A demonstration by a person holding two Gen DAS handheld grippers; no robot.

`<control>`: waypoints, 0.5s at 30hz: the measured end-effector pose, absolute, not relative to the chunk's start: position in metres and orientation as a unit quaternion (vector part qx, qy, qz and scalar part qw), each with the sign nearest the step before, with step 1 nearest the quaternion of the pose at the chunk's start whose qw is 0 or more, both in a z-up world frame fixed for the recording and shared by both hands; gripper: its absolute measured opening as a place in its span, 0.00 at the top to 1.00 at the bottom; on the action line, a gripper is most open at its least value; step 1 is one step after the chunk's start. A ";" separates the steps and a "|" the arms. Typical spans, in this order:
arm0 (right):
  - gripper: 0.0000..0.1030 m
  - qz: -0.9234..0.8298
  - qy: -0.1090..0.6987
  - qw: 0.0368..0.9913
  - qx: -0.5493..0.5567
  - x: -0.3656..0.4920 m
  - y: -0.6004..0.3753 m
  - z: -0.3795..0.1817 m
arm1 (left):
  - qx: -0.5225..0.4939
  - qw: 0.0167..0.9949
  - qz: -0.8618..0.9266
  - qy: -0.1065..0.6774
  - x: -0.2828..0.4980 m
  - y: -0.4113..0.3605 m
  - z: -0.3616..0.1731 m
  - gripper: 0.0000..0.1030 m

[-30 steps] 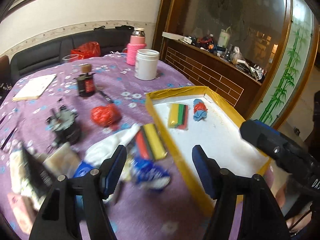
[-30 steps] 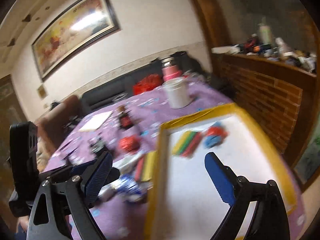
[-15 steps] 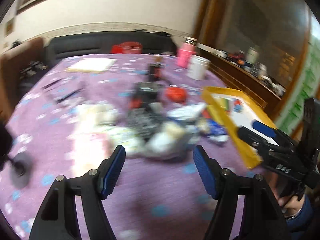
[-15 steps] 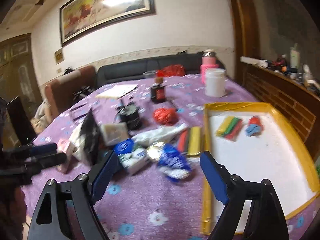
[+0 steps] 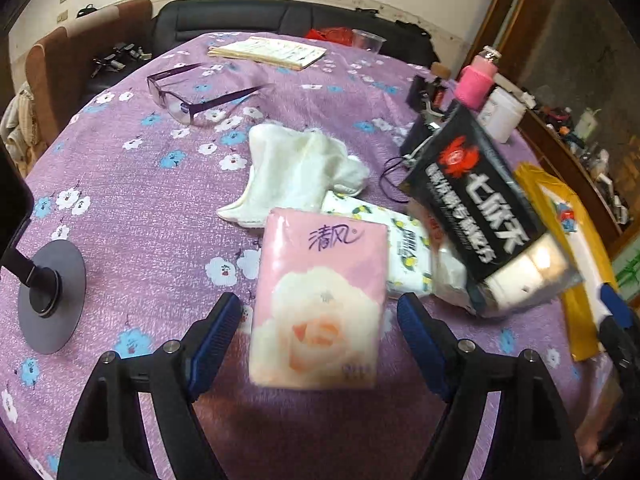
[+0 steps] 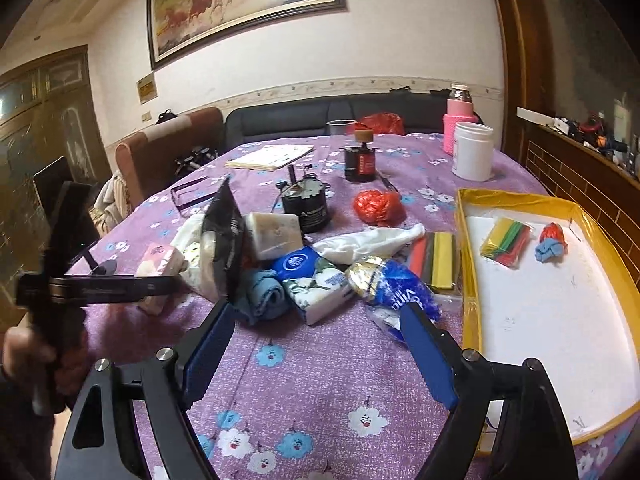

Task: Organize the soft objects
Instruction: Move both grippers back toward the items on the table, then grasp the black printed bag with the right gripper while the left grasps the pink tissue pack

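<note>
On the purple counter (image 5: 132,184) sits a heap of soft stuff: a pink tissue pack (image 5: 320,300), a white cloth (image 5: 296,168) just behind it, a lemon-print pack (image 5: 408,252) and a black pack (image 5: 476,204) leaning up on the right. Left tongs (image 5: 320,336) are spread wide, hanging over the near end of the pink pack, pads either side, gripping nothing. Right tongs (image 6: 316,356) are also wide open over bare cloth, just short of a blue towel roll (image 6: 264,300), a floral pack (image 6: 320,288) and a blue bag (image 6: 396,288). Off to the right is the yellow tray (image 6: 468,276), with a colored strip bundle (image 6: 506,242) and a red-blue wad (image 6: 552,244) lying apart inside it.
</note>
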State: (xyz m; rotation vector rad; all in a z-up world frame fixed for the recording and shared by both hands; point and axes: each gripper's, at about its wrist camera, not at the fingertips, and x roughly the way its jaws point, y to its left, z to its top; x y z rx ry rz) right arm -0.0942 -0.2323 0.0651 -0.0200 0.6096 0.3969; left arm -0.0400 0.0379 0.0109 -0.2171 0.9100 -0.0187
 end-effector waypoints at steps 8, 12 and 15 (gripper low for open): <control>0.14 0.267 0.314 0.910 -0.051 -0.069 -0.183 0.086 | -0.124 0.907 -0.014 0.402 -0.049 0.043 0.017 0.51; 0.14 0.292 0.336 0.894 -0.043 -0.040 -0.152 0.078 | -0.119 0.913 -0.014 0.390 -0.051 0.040 0.021 0.51; 0.32 0.293 0.369 0.881 -0.039 -0.016 -0.131 0.058 | -0.115 0.915 -0.017 0.387 -0.052 0.039 0.022 0.51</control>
